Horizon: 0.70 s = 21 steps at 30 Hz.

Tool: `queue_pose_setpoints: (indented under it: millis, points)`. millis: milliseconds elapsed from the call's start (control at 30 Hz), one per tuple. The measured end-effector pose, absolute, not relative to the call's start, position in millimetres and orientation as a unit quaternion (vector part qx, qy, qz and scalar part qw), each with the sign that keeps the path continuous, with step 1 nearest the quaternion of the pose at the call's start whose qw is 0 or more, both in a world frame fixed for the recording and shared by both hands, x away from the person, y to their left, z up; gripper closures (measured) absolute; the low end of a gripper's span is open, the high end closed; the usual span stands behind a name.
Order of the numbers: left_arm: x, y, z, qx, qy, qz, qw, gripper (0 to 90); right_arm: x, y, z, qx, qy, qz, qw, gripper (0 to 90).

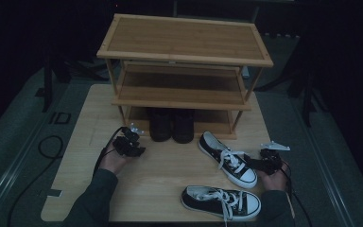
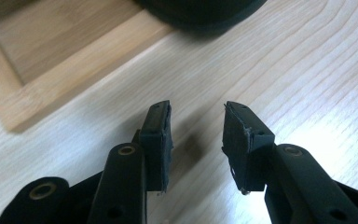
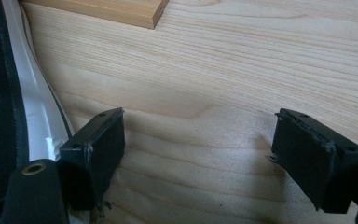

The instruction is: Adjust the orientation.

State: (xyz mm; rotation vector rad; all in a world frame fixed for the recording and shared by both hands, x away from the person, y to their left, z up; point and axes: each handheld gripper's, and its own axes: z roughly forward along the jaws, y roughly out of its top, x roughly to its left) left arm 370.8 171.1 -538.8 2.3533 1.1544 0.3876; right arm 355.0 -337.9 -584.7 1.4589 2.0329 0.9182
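Dim room, pale wooden counter (image 1: 160, 184) carrying a bamboo shoe rack (image 1: 184, 42). On its bottom shelf stands a pair of dark boots (image 1: 172, 125), toes toward the person. Just left of them, the left gripper (image 1: 133, 145) hangs with fingers (image 2: 157, 140) apart, empty. Beside a black-and-white sneaker (image 1: 229, 160) waits the right gripper (image 1: 260, 163), fingers (image 3: 95, 149) spread wide, holding nothing. Another sneaker (image 1: 221, 202) lies near the counter's front edge.

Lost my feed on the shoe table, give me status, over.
Left tool open, empty, near black shoes on rack's bottom shelf. Right tool open, empty, beside a sneaker. Second sneaker at front edge. Nothing blocking.
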Motion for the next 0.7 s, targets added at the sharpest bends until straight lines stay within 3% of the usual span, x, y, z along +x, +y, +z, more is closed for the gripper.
queue_pose_setpoints:
  millis: [700]
  points:
    - [352.8,197.4,-550.4,0.855,0.426,0.158,0.25,60.4,355.0,-337.8,-584.7,0.532,0.741,0.334,0.236,16.8]
